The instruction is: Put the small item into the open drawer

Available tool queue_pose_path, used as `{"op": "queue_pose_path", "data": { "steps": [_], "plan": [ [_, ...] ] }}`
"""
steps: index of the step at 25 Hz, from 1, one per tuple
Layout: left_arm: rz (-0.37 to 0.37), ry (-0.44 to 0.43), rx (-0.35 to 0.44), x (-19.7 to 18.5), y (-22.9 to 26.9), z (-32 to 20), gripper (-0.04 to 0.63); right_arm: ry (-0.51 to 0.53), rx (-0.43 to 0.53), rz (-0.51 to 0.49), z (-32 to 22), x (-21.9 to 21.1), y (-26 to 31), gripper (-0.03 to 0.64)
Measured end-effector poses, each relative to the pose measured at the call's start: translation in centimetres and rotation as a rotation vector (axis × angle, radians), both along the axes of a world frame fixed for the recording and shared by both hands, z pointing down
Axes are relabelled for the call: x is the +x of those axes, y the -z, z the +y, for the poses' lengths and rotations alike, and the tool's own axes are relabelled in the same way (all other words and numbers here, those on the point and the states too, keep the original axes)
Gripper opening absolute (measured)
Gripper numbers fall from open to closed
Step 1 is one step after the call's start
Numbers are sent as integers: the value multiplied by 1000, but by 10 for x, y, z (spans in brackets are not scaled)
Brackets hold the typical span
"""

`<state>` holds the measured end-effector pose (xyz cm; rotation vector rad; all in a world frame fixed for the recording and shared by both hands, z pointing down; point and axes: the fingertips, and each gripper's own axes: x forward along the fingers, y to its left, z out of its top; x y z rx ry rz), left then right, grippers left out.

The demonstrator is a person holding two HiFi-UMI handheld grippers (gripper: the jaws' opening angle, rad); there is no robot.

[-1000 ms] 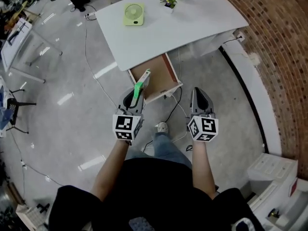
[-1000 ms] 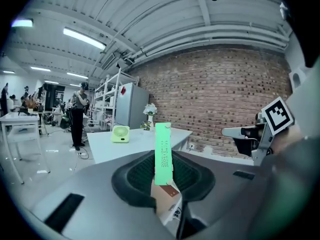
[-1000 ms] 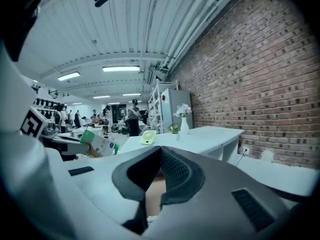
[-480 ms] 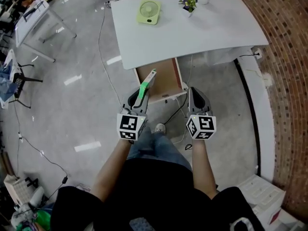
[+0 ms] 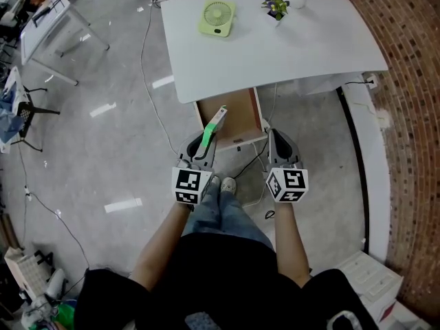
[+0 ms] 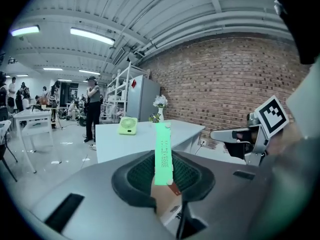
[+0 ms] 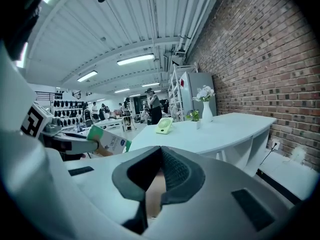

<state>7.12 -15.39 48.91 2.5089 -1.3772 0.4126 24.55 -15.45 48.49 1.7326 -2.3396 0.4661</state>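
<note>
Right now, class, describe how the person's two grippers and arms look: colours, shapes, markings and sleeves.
The left gripper and the right gripper are smooth grey tapered shells lined with dark ribbed pads. Each carries a white cube printed with black square markers. The person wears black short sleeves and blue jeans; forearms are bare.
</note>
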Motion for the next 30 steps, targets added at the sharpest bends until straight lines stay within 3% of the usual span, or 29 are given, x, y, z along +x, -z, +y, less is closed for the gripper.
{"op": "queue_pose_path", "data": {
  "steps": [12, 21, 30],
  "plan": [
    [11, 3, -63, 17, -56, -39, 87, 31, -61, -7, -41, -12, -53, 2],
    [14, 8, -135, 38, -139, -79, 87, 68, -118, -16, -90, -26, -136, 2],
    [43, 40, -260, 54, -239, -111, 87, 109, -195, 16, -130, -32, -233, 2]
  ]
}}
